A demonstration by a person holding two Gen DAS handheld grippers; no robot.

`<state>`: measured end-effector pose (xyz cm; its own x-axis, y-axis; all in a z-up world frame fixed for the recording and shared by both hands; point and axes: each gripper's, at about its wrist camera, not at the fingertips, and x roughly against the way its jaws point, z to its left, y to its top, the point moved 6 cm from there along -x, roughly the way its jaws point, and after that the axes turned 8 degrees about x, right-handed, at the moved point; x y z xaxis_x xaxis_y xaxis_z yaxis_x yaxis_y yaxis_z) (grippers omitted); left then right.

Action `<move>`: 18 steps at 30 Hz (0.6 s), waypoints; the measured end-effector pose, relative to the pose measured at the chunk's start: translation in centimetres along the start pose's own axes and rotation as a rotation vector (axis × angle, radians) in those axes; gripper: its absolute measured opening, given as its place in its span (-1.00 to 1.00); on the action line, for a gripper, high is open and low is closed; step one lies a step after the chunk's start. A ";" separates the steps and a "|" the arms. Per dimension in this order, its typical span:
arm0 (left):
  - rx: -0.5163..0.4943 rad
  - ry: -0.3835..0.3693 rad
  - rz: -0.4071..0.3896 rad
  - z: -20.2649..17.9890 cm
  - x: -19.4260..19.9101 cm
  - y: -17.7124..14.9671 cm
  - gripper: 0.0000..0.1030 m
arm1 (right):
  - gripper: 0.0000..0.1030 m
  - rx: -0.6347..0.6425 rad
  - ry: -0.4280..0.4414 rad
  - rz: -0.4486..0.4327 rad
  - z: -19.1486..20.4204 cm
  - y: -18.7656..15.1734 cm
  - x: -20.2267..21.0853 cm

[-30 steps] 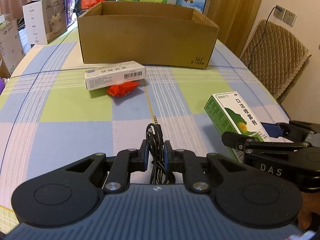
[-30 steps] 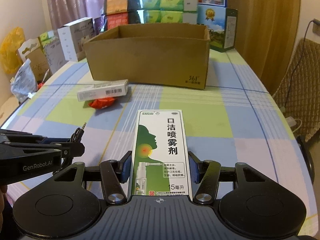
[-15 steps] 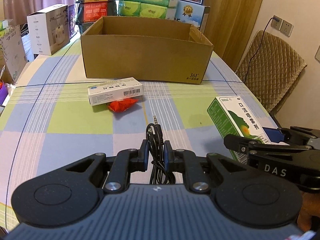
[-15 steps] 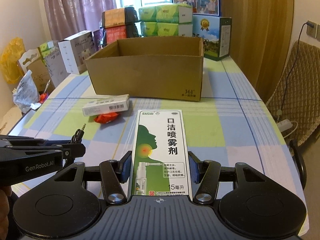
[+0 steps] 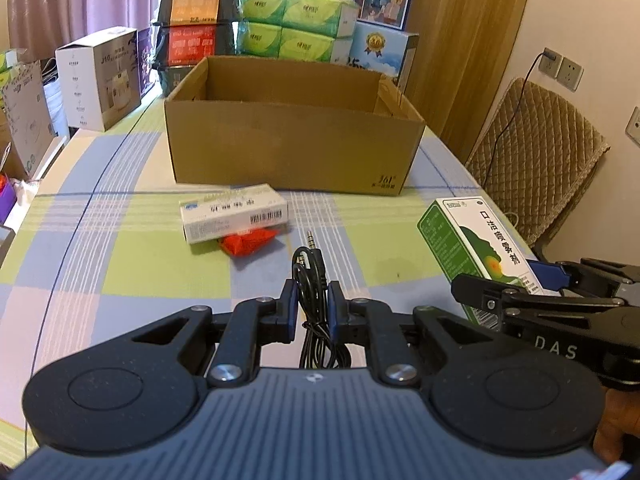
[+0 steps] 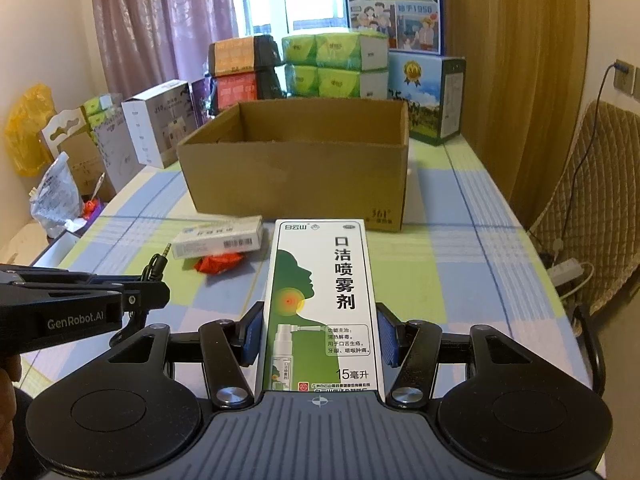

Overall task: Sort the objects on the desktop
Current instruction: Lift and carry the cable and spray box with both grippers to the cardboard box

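Left gripper (image 5: 312, 306) clenches a black cable (image 5: 310, 280), right gripper (image 6: 320, 336) a green box (image 6: 320, 300); white carton (image 5: 234, 212) and red packet (image 5: 248, 240) lie before the cardboard box (image 5: 292, 144).

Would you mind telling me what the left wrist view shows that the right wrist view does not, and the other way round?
Only the left wrist view shows the black audio cable pinched in the left gripper from behind, with its loops hanging below. Only the right wrist view shows the full printed face of the green spray box, clamped in the right gripper, and the yellow bag at far left. Both show the open cardboard box, the white medicine box and the red packet under it.
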<state>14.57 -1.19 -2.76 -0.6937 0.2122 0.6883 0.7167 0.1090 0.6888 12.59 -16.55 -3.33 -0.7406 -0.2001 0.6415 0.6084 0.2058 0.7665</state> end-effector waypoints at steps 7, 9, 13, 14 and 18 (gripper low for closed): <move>-0.021 0.002 -0.044 0.2 0.3 3.2 -0.78 | 0.03 0.006 -0.002 -0.027 -0.7 2.6 -0.2; -0.023 0.002 -0.053 0.4 0.3 4.1 -0.78 | 0.03 0.011 -0.003 -0.035 -0.8 3.4 -0.4; -0.034 0.006 -0.068 0.7 0.1 5.6 -0.78 | 0.03 0.025 -0.004 -0.058 -0.9 5.1 -0.7; -0.038 0.007 -0.070 0.8 0.1 5.8 -0.78 | 0.03 0.028 -0.003 -0.063 -0.9 5.6 -0.8; -0.043 0.008 -0.071 1.0 -0.4 6.8 -0.78 | 0.03 0.042 0.000 -0.076 -0.9 7.1 -1.4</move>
<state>19.79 0.41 1.37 -0.7437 0.1976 0.6387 0.6618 0.0819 0.7452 18.16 -15.72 1.25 -0.7839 -0.2166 0.5819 0.5383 0.2298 0.8108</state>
